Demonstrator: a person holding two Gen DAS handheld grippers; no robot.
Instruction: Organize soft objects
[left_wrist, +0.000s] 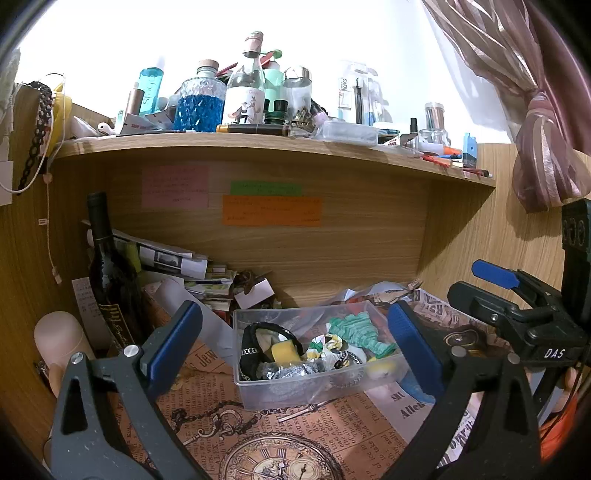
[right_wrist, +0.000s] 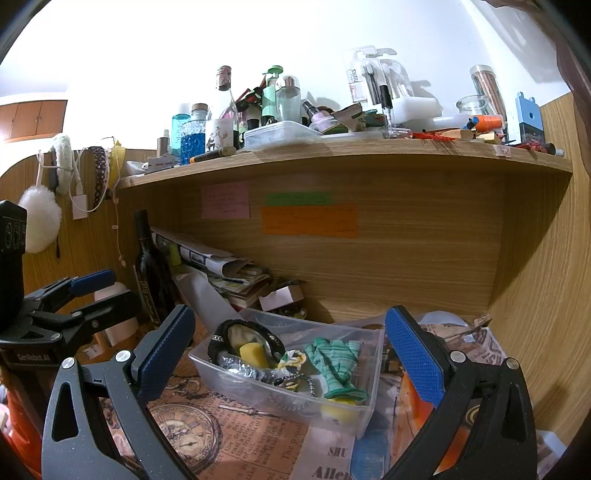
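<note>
A clear plastic bin (left_wrist: 317, 380) sits on the vintage newspaper-print paper (left_wrist: 258, 424) covering the desk, and everything else places itself around it. Inside the bin lie the soft things: a green striped glove (right_wrist: 336, 360) toward its right side, a black pouch with a chain-patterned rim (left_wrist: 258, 350) at its left end with a yellow sponge (left_wrist: 284, 352) against it, a silvery scrubber (right_wrist: 240, 367) in front of the pouch, and a crumpled green-and-white cloth (left_wrist: 328, 343) in the middle.

The left gripper (left_wrist: 291, 347) hovers above the bin, its blue-padded fingers spread wide to either side and grasping nothing. The right gripper (right_wrist: 291, 354) is likewise released and empty, its fingers framing the bin.

Left of the bin stands a dark wine bottle (left_wrist: 110, 273); behind the bin rises the wooden back panel with an orange note (left_wrist: 271, 210).
</note>
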